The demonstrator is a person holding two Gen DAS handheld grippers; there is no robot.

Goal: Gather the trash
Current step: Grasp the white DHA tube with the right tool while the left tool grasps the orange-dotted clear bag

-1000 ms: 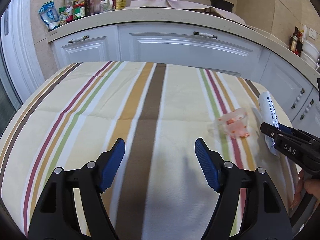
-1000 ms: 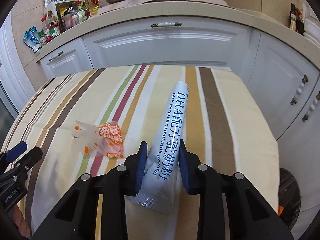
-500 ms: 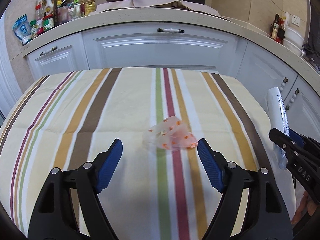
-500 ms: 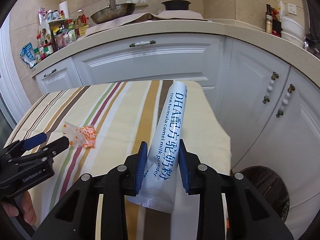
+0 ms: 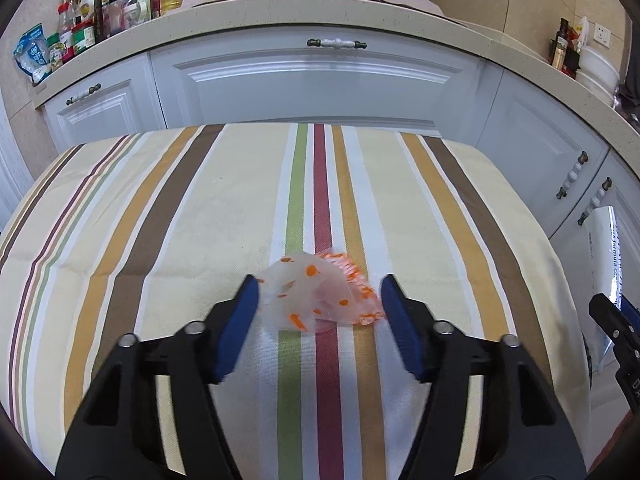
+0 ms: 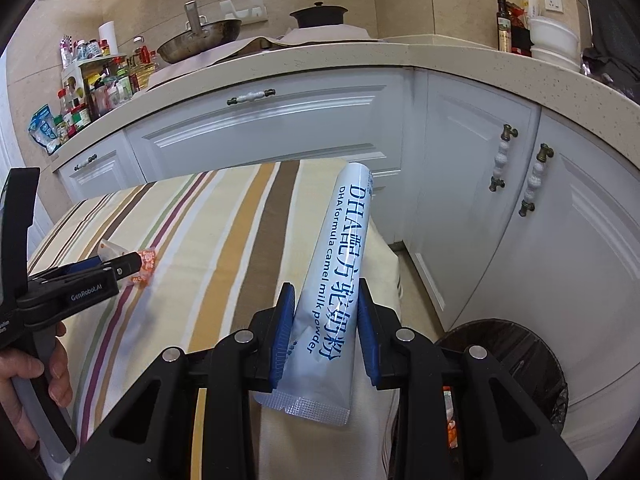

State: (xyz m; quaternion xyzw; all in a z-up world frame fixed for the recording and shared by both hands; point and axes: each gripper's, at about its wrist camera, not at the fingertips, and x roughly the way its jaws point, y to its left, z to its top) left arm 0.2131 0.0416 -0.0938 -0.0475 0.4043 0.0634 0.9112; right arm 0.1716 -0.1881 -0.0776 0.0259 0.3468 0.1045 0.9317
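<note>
Left gripper (image 5: 318,300) low over the striped worktop (image 5: 160,216), fingers (image 5: 240,312) released but just now narrowing, straddling a crumpled clear wrapper (image 5: 316,296) with orange print. Wrapper lying on the green and red stripes; left pad at its edge, right pad just beside its orange end, no squeeze visible. Right gripper (image 6: 326,332) off past the worktop's right edge, fingers (image 6: 285,332) clenched on a white sachet (image 6: 344,264) with blue lettering, gripped near its crimped bottom, top end tilted up and away. Bin (image 6: 516,364) with a dark liner on the floor below and to the right of that gripper, near the white cabinets (image 6: 480,240). From the right wrist view, a hand (image 6: 24,368) on the left gripper's handle at the left edge, the wrapper's orange end peeking past its fingertips. Behind, a counter (image 5: 320,12) carrying a pan (image 6: 200,42), a black pot (image 6: 318,14) and jars.
</note>
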